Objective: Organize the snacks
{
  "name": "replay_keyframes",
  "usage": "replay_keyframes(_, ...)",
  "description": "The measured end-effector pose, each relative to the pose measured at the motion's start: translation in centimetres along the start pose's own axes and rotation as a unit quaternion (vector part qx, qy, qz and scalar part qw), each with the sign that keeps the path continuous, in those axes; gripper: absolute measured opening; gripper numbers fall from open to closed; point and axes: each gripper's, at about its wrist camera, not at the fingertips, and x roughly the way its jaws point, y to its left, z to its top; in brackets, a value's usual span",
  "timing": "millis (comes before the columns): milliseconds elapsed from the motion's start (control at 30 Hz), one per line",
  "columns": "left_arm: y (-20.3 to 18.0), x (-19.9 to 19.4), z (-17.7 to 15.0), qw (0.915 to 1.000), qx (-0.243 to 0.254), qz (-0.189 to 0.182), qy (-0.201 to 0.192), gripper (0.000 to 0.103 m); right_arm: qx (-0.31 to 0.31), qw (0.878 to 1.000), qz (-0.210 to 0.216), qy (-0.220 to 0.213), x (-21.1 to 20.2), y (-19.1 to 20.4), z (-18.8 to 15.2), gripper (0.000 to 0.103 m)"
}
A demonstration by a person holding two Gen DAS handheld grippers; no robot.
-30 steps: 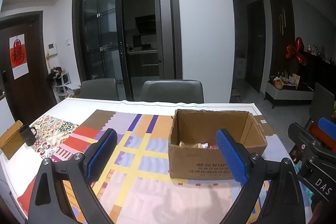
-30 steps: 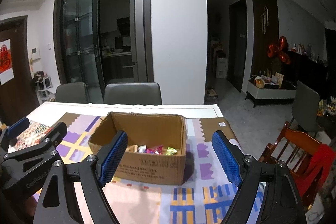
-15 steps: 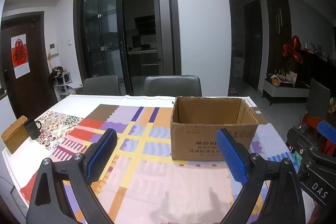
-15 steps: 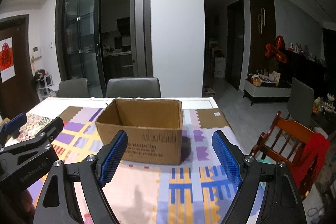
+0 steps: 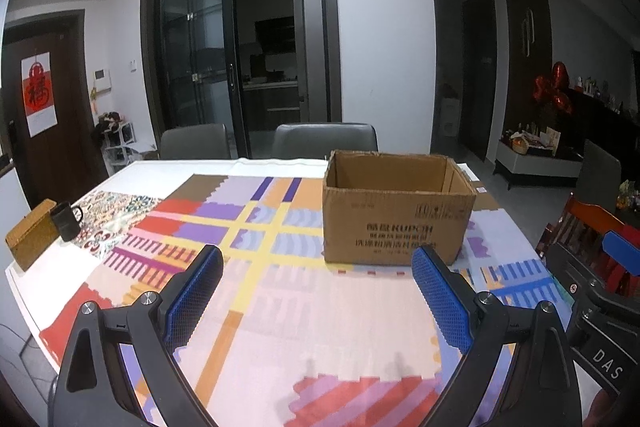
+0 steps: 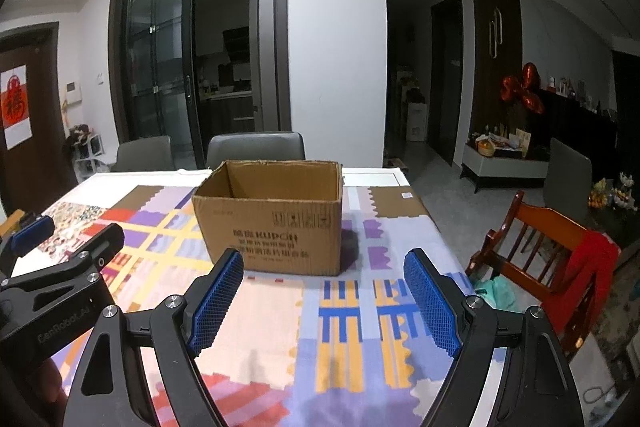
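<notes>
**On the patterned tablecloth: cardboard box ahead of both grippers**

At 12 o'clock of the right gripper (image 6: 323, 301), cardboard box (image 6: 272, 223) upright on tablecloth (image 6: 352, 311), top open (contents hidden from this angle). Left gripper (image 5: 318, 301) likewise facing box, at its 1 o'clock. Both sets of fingers spread wide, holding nothing. Step judged: between picks. Next: locating a snack, none visible.

Cardboard box (image 6: 276, 227) front: "KUPOH". Neighbouring hand-held gripper bodies: "DAS" (image 5: 606, 363), "GenRobot.AI" (image 6: 64, 327).
</notes>
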Motion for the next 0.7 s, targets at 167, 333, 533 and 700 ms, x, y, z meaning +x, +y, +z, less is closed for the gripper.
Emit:
replay_keyframes(167,0.0,-0.9,-1.1,1.0000,0.006,0.001,0.004,0.097,0.006,1.000,-0.003,0.003,-1.3,-0.1,-1.4,0.083)
replay_keyframes(333,0.2,-1.8,-2.4,0.9999,0.008,-0.004,0.011,0.097,0.012,1.000,-0.006,0.012,-2.3,-0.5,-2.8,0.083)
replay_keyframes(533,0.2,-2.8,-4.3,0.9996,0.010,-0.011,0.023,0.097,0.018,1.000,-0.014,0.020,-3.5,-1.1,-4.5,0.083)
replay_keyframes(700,0.5,-3.8,-5.2,0.9996,0.007,-0.013,0.025,0.097,0.019,0.999,-0.012,0.028,-4.3,-1.2,-5.5,0.083)
